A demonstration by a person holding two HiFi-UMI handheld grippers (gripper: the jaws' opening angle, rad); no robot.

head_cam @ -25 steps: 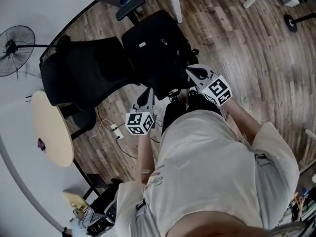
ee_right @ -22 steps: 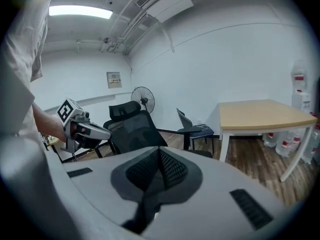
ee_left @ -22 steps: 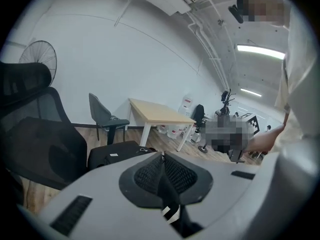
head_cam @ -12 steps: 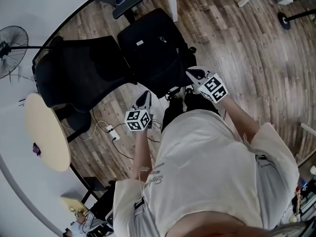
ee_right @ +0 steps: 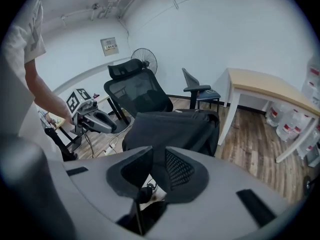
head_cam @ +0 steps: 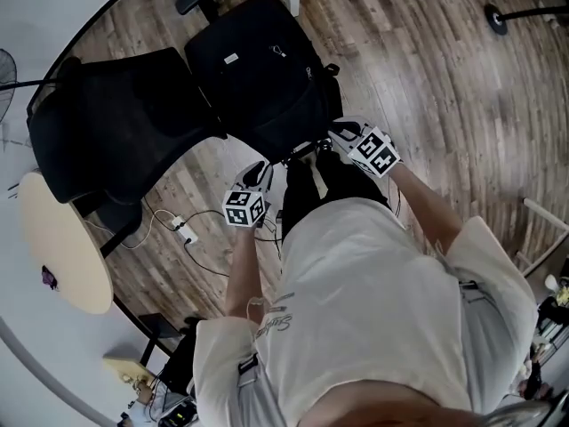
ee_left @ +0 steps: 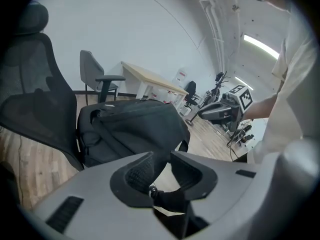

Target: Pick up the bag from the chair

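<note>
Nearest, a person's light shirt (head_cam: 373, 301) is seen from above, and a gripper is held out in each hand over the wooden floor (head_cam: 444, 87). The left gripper (ee_left: 160, 156) is held with its jaws slightly parted. They have just been opening, and nothing is caught between the pads. The right gripper (ee_right: 159, 150) is likewise seen with a narrow gap between its jaws, which have just been opening too, and nothing is gripped there.

Both grippers are pointed down toward the black bag (head_cam: 258, 69), which is laid on the seat of the black office chair (head_cam: 107, 123) just beyond them. Neither gripper is seen touching the bag. The left gripper is held a little nearer and to the left, while the right one is placed close to the bag's near right corner.

On the floor to the left, a white power strip (head_cam: 184, 233) with cables is seen, and a round light table (head_cam: 62, 247) is placed further left. Beyond the bag, a light-topped desk (ee_right: 265, 86), a grey armchair (ee_right: 197, 90) and a standing fan (ee_right: 144, 59) are set by the white wall.
</note>
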